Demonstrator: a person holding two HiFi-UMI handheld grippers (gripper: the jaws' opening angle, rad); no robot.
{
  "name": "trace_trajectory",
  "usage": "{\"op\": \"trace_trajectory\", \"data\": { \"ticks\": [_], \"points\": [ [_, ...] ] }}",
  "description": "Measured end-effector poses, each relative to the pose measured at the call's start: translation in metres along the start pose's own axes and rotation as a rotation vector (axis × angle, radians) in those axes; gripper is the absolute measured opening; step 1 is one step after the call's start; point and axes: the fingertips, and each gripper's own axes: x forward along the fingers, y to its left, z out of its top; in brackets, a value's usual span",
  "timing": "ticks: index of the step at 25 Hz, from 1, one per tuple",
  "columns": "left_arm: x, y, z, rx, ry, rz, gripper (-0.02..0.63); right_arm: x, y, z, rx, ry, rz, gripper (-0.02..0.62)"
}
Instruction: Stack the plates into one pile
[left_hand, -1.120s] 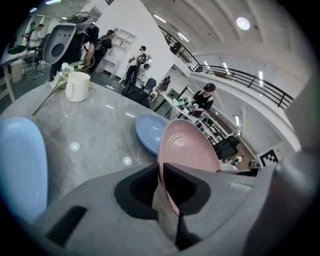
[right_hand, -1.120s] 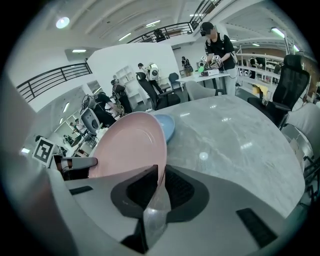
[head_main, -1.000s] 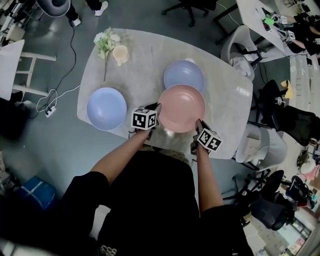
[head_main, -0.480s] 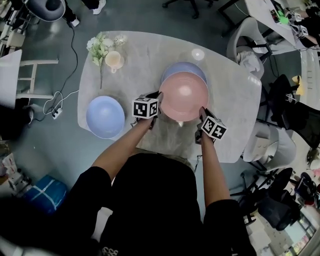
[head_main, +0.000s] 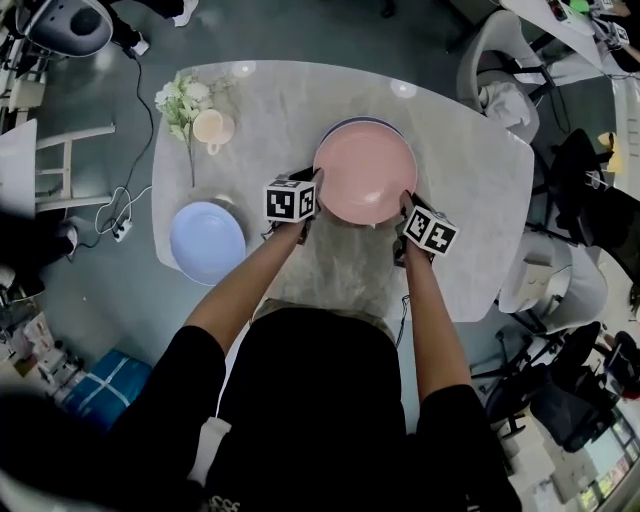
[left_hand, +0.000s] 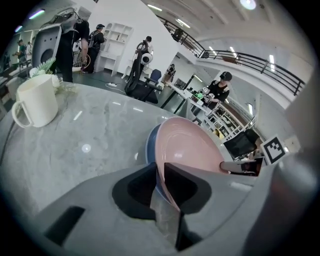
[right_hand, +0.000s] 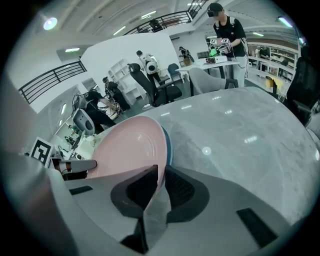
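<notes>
A pink plate (head_main: 365, 175) is held by its rim on two sides, just over a blue plate (head_main: 365, 121) whose edge peeks out behind it. My left gripper (head_main: 316, 185) has the left rim between its jaws; they have just been opening slightly, and the rim still fills the gap. My right gripper (head_main: 405, 203) is shut on the right rim. In the left gripper view the pink plate (left_hand: 195, 150) lies on the blue plate (left_hand: 150, 145) beyond my left gripper (left_hand: 160, 172). The right gripper view shows my right gripper (right_hand: 160, 175), the pink plate (right_hand: 125, 150) and a blue edge (right_hand: 166, 145). A second blue plate (head_main: 207, 242) sits alone at the left.
The plates rest on a grey marble table (head_main: 470, 200). A cream mug (head_main: 212, 127) and a sprig of white flowers (head_main: 178, 100) lie at its far left. Office chairs (head_main: 545, 280) stand to the right of the table, and cables trail on the floor at the left.
Both grippers carried the pink plate away from me and down, from the table's near edge until it covers the far blue plate. The left blue plate stayed put.
</notes>
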Motion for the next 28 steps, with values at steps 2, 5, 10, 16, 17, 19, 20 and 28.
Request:
{"op": "trace_trajectory", "data": {
  "ticks": [2,5,10,16,17,19,20,28],
  "points": [
    [0.004,-0.001,0.000,0.008,0.006,-0.013,0.062,0.003,-0.003,0.002,0.002,0.005,0.003,0.048],
    [0.010,-0.001,-0.003,0.043,0.038,-0.019,0.083,0.007,-0.006,0.004,-0.005,0.012,0.009,0.048],
    [0.008,-0.001,-0.004,0.053,0.022,-0.012,0.091,0.012,-0.008,0.008,-0.040,-0.011,-0.007,0.048],
    [0.001,0.006,-0.001,0.055,-0.033,0.041,0.139,0.015,-0.006,0.017,-0.070,-0.062,-0.022,0.048],
    [0.000,0.007,-0.003,0.050,-0.032,0.041,0.140,0.016,-0.007,0.018,-0.070,-0.069,-0.024,0.048],
    [0.000,0.007,-0.008,0.037,-0.021,0.032,0.140,0.017,-0.007,0.018,-0.070,-0.075,-0.020,0.048],
    [0.001,0.007,-0.011,0.034,-0.016,0.028,0.140,0.019,-0.007,0.018,-0.069,-0.071,-0.010,0.048],
    [0.010,0.005,-0.011,0.028,-0.016,0.024,0.153,0.019,-0.011,0.014,-0.090,-0.059,0.033,0.120]
  ]
}}
